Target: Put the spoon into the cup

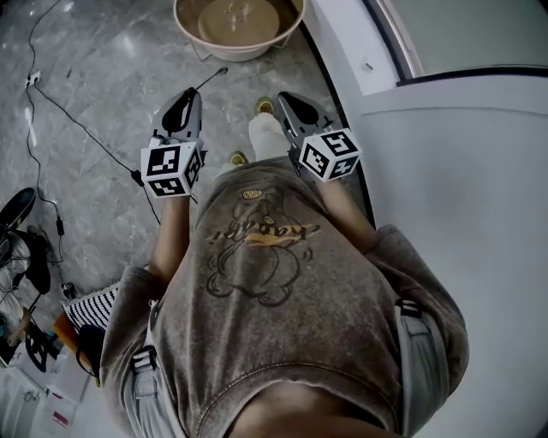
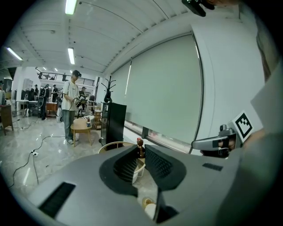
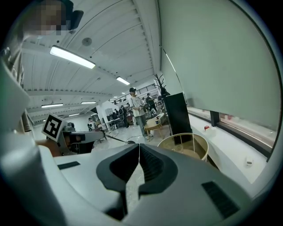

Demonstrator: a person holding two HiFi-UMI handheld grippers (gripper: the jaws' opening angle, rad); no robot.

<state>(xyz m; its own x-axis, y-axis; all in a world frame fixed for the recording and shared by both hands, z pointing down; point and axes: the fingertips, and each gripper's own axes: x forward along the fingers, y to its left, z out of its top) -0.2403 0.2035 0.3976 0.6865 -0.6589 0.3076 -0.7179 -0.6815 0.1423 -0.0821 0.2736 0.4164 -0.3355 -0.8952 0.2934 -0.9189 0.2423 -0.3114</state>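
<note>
My left gripper (image 1: 190, 96) is shut on a thin dark spoon (image 1: 212, 79) that sticks forward and to the right from its tips. The right gripper view shows this spoon (image 3: 112, 138) reaching out from the left gripper (image 3: 84, 137), bowl end farthest. In the left gripper view a slim brown piece stands between the jaw tips of the left gripper (image 2: 141, 152). A clear glass cup (image 1: 242, 12) stands on a round rimmed wooden table (image 1: 193, 34) ahead, also seen as the cup (image 3: 178, 148). My right gripper (image 1: 288, 101), (image 3: 139, 152) is shut and empty, beside the left one.
A white ledge (image 1: 445, 128) runs along the right under a big window blind (image 3: 221, 66). Cables (image 1: 60, 107) trail over the marble floor at left. A black cabinet (image 2: 114, 123), a small wooden table (image 2: 80, 127) and a standing person (image 2: 70, 106) are farther off.
</note>
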